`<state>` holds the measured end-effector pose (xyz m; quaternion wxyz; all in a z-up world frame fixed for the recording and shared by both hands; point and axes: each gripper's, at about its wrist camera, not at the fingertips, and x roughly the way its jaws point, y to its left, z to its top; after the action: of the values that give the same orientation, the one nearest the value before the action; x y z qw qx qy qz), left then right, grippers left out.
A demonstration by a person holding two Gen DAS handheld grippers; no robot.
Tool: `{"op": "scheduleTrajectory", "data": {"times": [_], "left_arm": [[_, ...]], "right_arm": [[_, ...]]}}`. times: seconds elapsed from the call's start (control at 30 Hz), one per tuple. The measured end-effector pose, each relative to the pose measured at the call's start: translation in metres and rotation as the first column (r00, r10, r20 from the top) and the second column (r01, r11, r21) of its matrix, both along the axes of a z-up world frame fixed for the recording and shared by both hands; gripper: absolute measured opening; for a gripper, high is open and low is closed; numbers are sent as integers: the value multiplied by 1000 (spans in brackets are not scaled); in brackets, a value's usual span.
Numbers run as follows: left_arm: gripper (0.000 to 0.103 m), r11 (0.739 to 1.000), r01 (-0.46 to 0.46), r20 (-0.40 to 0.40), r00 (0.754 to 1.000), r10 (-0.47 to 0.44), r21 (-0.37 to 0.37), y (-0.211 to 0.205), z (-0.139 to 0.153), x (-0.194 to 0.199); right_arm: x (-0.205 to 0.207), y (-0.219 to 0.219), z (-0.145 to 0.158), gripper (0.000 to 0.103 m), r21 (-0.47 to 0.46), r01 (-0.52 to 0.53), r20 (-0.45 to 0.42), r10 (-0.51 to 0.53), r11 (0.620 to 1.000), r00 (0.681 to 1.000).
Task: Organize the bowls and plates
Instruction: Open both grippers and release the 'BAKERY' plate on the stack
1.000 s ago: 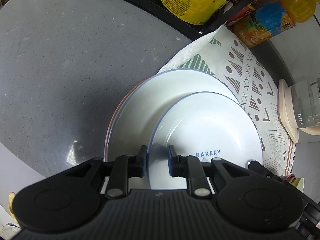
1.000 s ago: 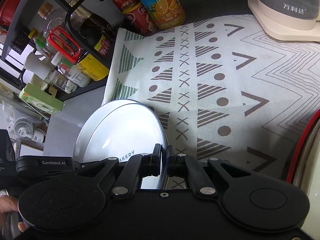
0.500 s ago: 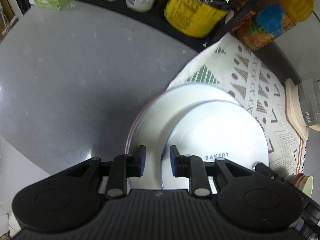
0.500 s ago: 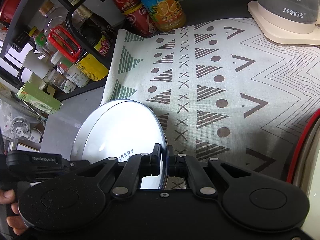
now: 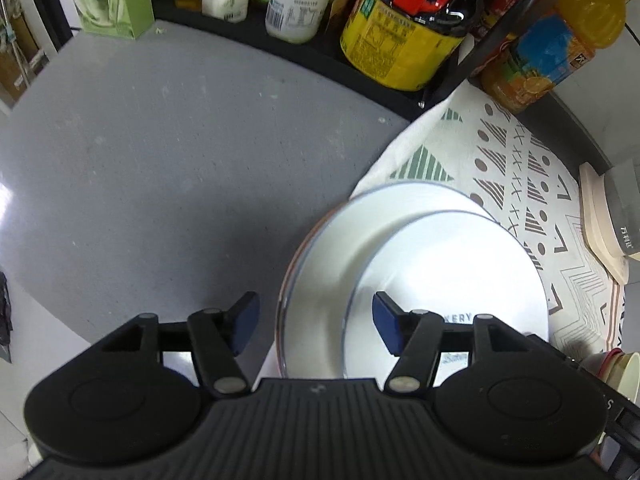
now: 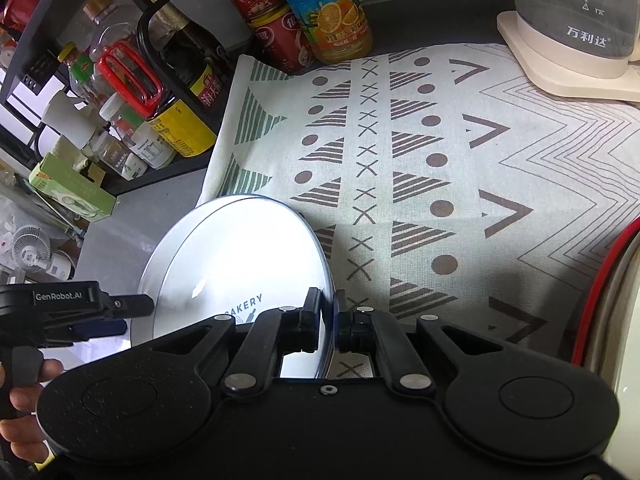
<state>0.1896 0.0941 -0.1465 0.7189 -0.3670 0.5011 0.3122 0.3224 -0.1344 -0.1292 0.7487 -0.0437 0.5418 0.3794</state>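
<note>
A white "BAKERY" plate (image 5: 452,276) with a blue rim lies on a larger white plate (image 5: 344,248) at the patterned cloth's left edge. A red-rimmed edge shows under them. My left gripper (image 5: 316,322) is open, its blue pads either side of the plates' near left rim, holding nothing. My right gripper (image 6: 329,318) is shut on the right rim of the BAKERY plate (image 6: 240,256). The left gripper (image 6: 120,316) shows at that plate's left side in the right wrist view.
A black rack (image 5: 280,52) of bottles and jars stands at the back. An orange juice bottle (image 6: 324,8) and red cans (image 6: 272,24) stand behind the cloth (image 6: 440,168). A kettle on a cream base (image 6: 572,40) is at the back right. Grey counter (image 5: 140,180) lies left.
My left gripper has opened, let go of the plate's rim and pulled back and up. My right gripper stays shut on the plate's right rim.
</note>
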Motion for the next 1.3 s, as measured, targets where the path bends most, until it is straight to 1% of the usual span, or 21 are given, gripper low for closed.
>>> {"op": "scheduleTrajectory", "data": {"times": [0.13,0.27,0.37,0.47,0.57,0.63,0.77,0.9,0.93,1.03,1.13,1.3], "left_arm": [[60,1000,23,-6,1000,-23,-7,-3,-4,2],[60,1000,23,-35,999,-23,-2,-4,-10,2],[60,1000,20,-39,999,-19,5,-3,-12,0],[53,1000,5,-8,1000,-5,-26,0,-15,-2],[42,1000,17,16,1000,-17,-25,-1,-13,-2],[40,1000,11,18,1000,-10,-13,-2,-12,-3],[37,1000,-1,36,999,2,-22,1,-13,-7],[30,1000,-4,46,999,5,-22,5,-12,-10],[30,1000,-6,46,999,7,-24,6,-12,-10],[30,1000,7,40,999,-6,-25,6,-11,-9],[32,999,10,38,999,-9,-34,7,-12,-8],[32,999,18,27,1000,-17,-27,5,-13,-5]], "right_arm": [[-5,2,-8,11,-19,-5,-30,5,1000,1000],[-6,4,-10,12,-31,-7,-32,6,1000,999],[-6,4,-11,13,-34,-2,-34,1,999,999],[-4,3,-11,13,-33,7,-43,-8,999,999],[-3,2,-13,14,-30,17,-52,-19,999,998],[-4,2,-14,14,-28,21,-64,-22,999,998],[-6,5,-16,17,-34,19,-61,-21,999,998],[-8,9,-17,23,-41,16,-57,-18,999,998],[-9,10,-17,25,-42,14,-58,-16,999,998],[-10,12,-17,26,-46,16,-52,-19,999,998],[-9,10,-16,24,-41,23,-46,-25,999,999],[-14,11,-14,22,-55,9,-8,-10,998,1000]]}}
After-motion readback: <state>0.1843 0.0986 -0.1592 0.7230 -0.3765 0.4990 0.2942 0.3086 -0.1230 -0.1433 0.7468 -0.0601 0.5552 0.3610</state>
